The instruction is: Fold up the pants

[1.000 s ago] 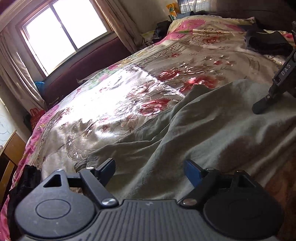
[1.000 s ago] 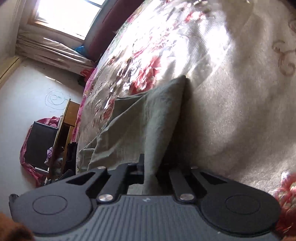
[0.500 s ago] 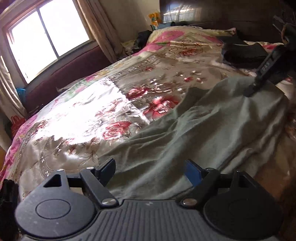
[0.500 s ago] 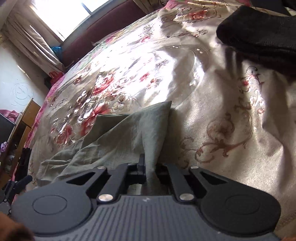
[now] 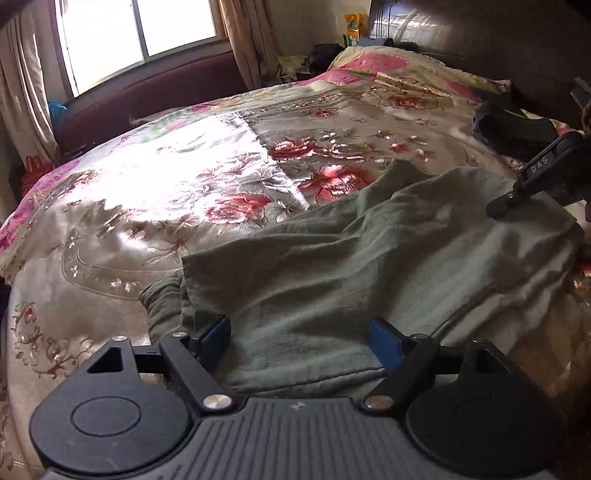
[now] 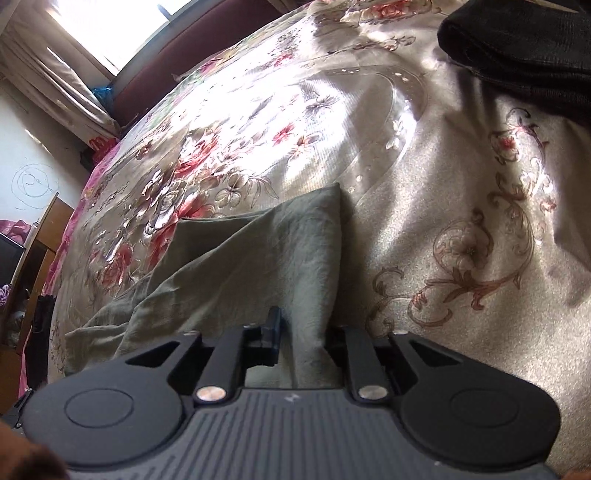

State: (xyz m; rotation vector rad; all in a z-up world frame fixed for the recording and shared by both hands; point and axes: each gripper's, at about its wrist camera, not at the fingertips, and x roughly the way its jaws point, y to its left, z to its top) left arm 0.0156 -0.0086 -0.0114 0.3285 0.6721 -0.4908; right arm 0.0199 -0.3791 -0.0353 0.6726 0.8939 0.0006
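Across the bed (image 5: pixel 155 236), on its floral satin cover, the grey-green pants (image 5: pixel 369 266) lie spread and rumpled, one hemmed edge doubled over itself at the near left. Seen from the left wrist, the left gripper (image 5: pixel 301 338) hangs low over the near part of the garment with its fingers (image 5: pixel 216 332) set wide; the cloth runs under and between the two blue pads, and neither pad presses it. At the far right of that view the right gripper (image 5: pixel 517 194) meets the far corner of the pants. From the right wrist, the right gripper (image 6: pixel 301 332) has its fingers (image 6: pixel 274 328) drawn narrow on a fold of the pants (image 6: pixel 258 266), which rises between them and fans out ahead to a squared corner lying on the bed (image 6: pixel 461 236). Only the left blue pad shows; the right one is hidden behind the cloth. Dark folded clothing (image 6: pixel 524 48) sits well beyond, at the upper right. A window (image 5: pixel 136 33) with curtains lights the cover
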